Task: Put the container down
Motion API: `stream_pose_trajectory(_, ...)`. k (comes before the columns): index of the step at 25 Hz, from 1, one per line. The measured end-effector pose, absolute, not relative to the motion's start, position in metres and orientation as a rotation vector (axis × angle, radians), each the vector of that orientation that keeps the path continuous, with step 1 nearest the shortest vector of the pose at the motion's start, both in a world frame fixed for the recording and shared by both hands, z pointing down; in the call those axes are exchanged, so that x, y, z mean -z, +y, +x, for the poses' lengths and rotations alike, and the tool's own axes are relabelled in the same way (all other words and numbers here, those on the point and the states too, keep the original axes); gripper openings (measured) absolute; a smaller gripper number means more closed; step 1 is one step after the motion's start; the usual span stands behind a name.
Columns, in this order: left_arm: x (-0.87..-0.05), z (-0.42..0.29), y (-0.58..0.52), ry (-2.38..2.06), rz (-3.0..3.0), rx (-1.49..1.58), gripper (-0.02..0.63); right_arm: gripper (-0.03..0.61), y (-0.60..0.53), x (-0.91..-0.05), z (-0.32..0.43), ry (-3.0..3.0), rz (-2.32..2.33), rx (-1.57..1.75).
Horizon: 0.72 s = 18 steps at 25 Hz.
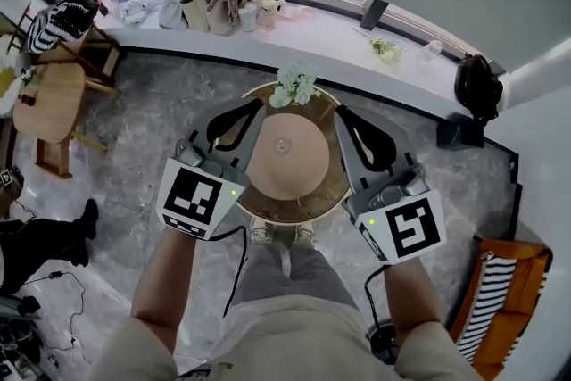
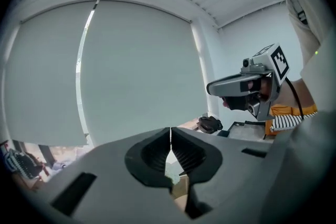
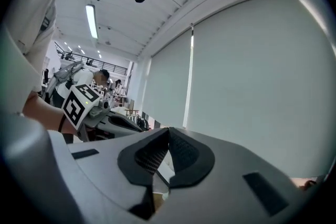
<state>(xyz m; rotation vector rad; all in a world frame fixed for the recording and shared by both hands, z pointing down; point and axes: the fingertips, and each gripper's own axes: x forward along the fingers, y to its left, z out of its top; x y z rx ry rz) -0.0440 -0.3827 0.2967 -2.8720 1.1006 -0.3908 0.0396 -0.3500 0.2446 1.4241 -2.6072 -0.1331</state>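
Observation:
In the head view a round tan container (image 1: 285,158) with a small knob at its centre rests on a round dark wooden table (image 1: 254,208) below me. My left gripper (image 1: 257,105) is raised beside the container's left edge, and my right gripper (image 1: 340,110) beside its right edge. Neither one touches it. The left gripper view shows the left gripper (image 2: 170,139) with jaws pressed together and nothing between them, and the right gripper's marker cube (image 2: 274,62) across from it. In the right gripper view the right gripper (image 3: 169,136) is likewise shut and empty.
A bunch of white and green flowers (image 1: 295,85) stands at the table's far edge. A long white counter (image 1: 303,31) carries bottles and cloths. A wooden chair (image 1: 53,103) stands left, a black bag (image 1: 477,85) right, a striped orange seat (image 1: 500,299) near right. My shoes (image 1: 281,234) touch the table's base.

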Motion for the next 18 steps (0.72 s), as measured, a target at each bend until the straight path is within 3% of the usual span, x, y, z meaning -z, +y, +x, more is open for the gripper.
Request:
stream_pose_trajectory(10, -0.175, -0.069, -0.354, 1.18, -2.708, 0.259, 0.014, 0.008, -0.313, -0.126, 0.03, -2.735, 1.449, 0.286)
stream_pose_trajectory(18, -0.138, -0.077, -0.313, 1.195, -2.617, 0.218, 0.014, 0.008, -0.278, -0.07, 0.048, -2.793, 1.504, 0.428)
